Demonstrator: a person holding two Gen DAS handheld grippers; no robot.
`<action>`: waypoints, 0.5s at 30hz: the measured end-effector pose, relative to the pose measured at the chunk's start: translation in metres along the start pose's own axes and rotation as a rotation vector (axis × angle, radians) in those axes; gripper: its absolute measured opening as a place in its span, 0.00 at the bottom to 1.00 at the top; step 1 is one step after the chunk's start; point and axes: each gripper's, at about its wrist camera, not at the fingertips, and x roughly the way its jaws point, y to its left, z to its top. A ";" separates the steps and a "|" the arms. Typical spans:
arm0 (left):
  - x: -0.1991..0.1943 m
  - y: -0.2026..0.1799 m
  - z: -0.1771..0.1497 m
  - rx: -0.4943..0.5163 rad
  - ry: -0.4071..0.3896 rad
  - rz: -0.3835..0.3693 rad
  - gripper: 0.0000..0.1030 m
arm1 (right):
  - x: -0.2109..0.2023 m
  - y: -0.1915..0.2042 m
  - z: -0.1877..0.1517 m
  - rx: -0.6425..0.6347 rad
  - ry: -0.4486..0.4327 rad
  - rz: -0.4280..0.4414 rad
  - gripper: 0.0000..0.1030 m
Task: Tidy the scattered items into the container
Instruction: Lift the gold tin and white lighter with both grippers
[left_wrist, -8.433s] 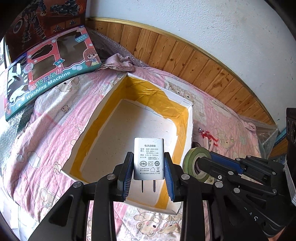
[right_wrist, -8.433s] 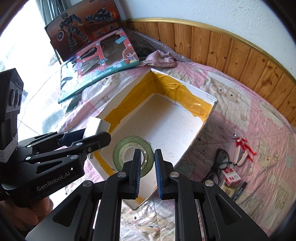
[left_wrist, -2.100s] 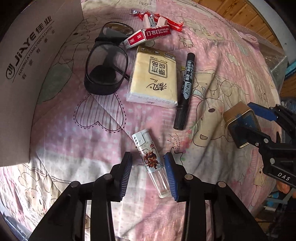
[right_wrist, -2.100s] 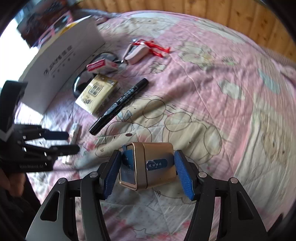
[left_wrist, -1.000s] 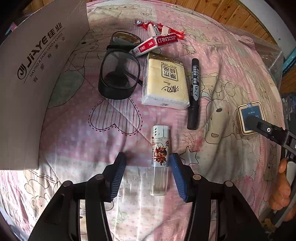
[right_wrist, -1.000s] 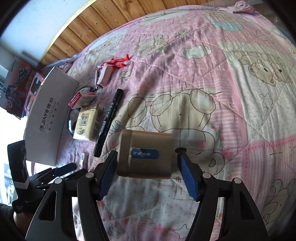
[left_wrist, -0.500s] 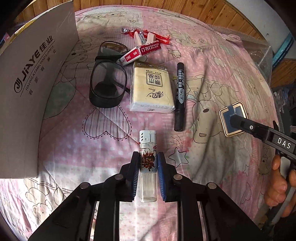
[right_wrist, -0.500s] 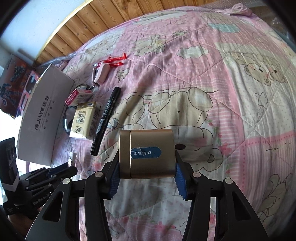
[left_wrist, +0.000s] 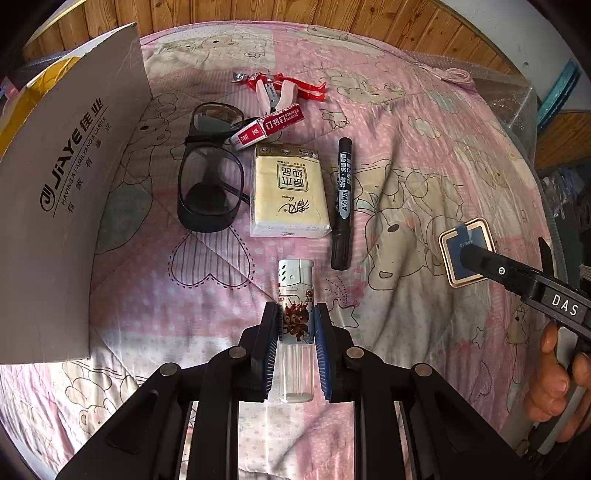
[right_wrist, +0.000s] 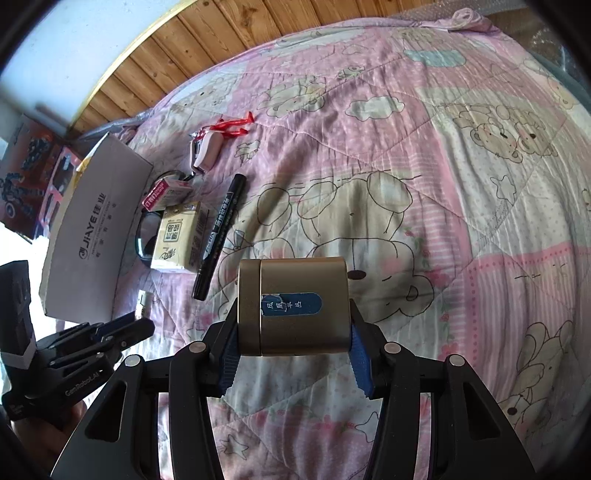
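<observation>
left tool (left_wrist: 295, 325) clenched on lighter (left_wrist: 295, 295) | right tool (right_wrist: 293, 354) grasping gold tin (right_wrist: 293, 302) | box (left_wrist: 62, 177) wall at left | bare quilt (right_wrist: 480, 184) at right

Cardboard box (left_wrist: 62, 192) side: "JiAYE", w/ "HAVING A FAMILY AND A CAREER" under it, plus Chinese chars. Right of box: red staple box (left_wrist: 271, 124) reads "STAPLES No.0012" & "24/6"; black marker (left_wrist: 342, 195) reads "AOWA". Right gripper (left_wrist: 476, 254) arm: "DAS". Left gripper (right_wrist: 122, 328) body: "GenRobot.AI". Tissue pack (left_wrist: 290, 192) & gold tin (right_wrist: 293, 306) labels: Chinese only.
</observation>
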 end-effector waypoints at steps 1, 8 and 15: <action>-0.001 0.000 0.000 0.004 0.002 0.006 0.20 | -0.001 0.002 -0.001 -0.001 -0.001 -0.003 0.51; -0.011 0.001 0.004 0.017 -0.004 0.019 0.20 | -0.007 0.020 -0.006 -0.019 0.004 -0.028 0.51; -0.025 0.010 0.005 0.010 -0.033 -0.007 0.19 | -0.013 0.046 -0.013 -0.048 0.005 -0.056 0.51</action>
